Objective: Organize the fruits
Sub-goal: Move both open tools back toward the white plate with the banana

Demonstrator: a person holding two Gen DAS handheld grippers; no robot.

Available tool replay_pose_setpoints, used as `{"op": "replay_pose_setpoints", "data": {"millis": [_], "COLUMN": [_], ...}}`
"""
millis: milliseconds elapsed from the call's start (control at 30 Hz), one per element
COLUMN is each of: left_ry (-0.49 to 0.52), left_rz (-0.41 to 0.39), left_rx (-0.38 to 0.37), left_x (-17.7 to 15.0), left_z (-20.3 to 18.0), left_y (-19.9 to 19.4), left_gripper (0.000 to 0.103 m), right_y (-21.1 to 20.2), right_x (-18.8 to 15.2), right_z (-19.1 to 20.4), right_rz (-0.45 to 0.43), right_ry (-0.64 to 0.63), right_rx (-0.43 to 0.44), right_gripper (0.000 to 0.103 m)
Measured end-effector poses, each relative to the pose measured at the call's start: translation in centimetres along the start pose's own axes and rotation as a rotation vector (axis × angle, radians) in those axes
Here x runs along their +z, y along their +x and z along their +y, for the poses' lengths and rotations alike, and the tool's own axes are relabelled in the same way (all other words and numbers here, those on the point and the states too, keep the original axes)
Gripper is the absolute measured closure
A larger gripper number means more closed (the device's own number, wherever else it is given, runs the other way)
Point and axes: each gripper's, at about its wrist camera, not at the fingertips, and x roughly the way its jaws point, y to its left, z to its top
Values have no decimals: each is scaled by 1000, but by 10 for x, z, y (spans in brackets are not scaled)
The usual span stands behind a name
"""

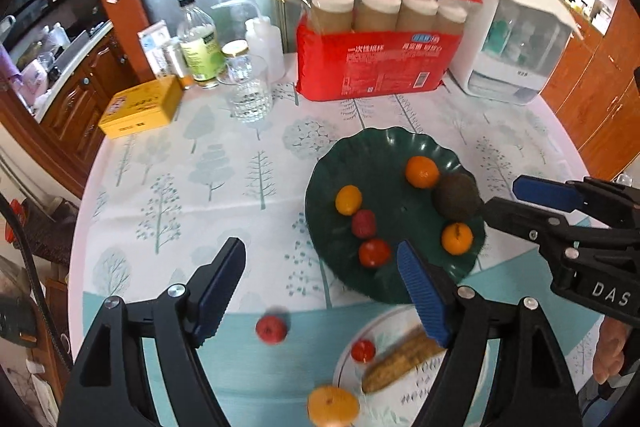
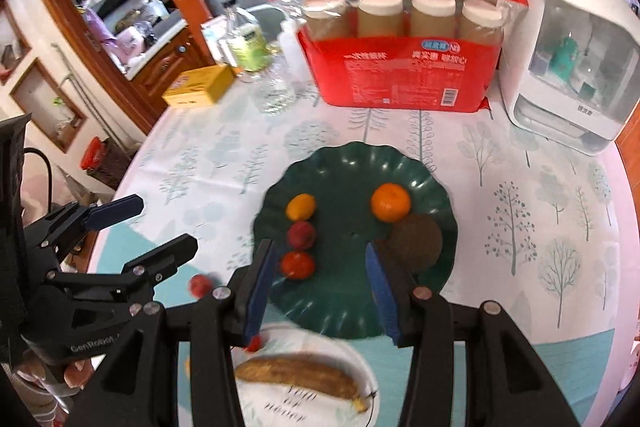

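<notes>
A dark green plate [image 1: 362, 163] [image 2: 340, 163] holds two oranges [image 1: 422, 171] [image 1: 457, 238], a yellow fruit [image 1: 348, 199], two red fruits [image 1: 363, 223] [image 1: 374, 253] and an avocado [image 1: 458, 195]. A white plate [image 2: 320, 403] near me holds a brown banana [image 1: 400, 359] [image 2: 298, 373] and a small red fruit [image 1: 363, 350]. A red fruit [image 1: 271, 329] [image 2: 201, 285] and an orange [image 1: 333, 405] lie on the cloth. My left gripper [image 1: 320, 267] [image 2: 160, 223] is open and empty above the cloth. My right gripper [image 2: 320, 263] [image 1: 504, 195] is open and empty over the green plate's near edge.
At the back stand a red pack of paper cups [image 1: 380, 55], a white box-like appliance [image 1: 516, 35], a glass [image 1: 248, 91], bottles [image 1: 198, 39] and a yellow box [image 1: 140, 107]. The table's round edge falls off at left; wooden cabinets surround it.
</notes>
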Motion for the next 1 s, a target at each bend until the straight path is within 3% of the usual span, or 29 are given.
{"op": "replay_pose_setpoints", "data": {"millis": [233,500,700,1000], "left_ry": [-29,-39,-44,-46], "left_rz": [-67,-85,-68,32], "left_rx": [29,56,67,57], "left_x": [-25,-61,-88,-129], "left_z": [5,6,7,9], "left_y": [-57,-82,-77,-34], "left_gripper": [20,19,19,19], "right_y": [-42,-55,-36,6], "right_x": [-23,-58,-82,-114], "right_z": [27,51,55,51], "right_rz": [-22,-19,21,126], "right_ry": [-124,-319,-384,-491], "right_rx": [24,54,72,39], "right_gripper": [56,56,56,52]}}
